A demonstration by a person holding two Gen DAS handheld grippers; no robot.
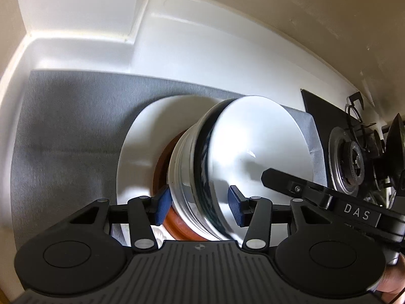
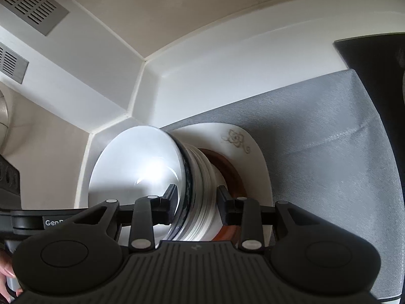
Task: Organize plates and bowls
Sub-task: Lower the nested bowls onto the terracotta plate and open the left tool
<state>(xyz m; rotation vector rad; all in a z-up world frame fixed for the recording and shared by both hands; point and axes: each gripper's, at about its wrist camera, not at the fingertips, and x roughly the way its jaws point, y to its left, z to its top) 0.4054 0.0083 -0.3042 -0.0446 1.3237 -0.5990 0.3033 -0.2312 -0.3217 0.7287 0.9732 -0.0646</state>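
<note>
Stack point(image 1: 202, 177): bowls nested on plate point(image 1: 136, 157), on mat point(image 1: 63, 139) near counter's back corner.
Left gripper point(image 1: 200, 207): jaws parted, straddling the rims.
Right gripper point(image 2: 196, 202): likewise.
Handling: heavy, fragile, slippery; grip rims.

Left tool point(image 1: 200, 206) straddles stacked bowls point(image 1: 227, 167) on a white plate point(image 1: 136, 152).

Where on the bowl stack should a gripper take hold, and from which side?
Grip the bowl stack across its nested rims, one finger on the top bowl, one under the lowest rim above the plate. Come in sideways at rim level, as both grippers straddle it: the rims protrude there.
</note>
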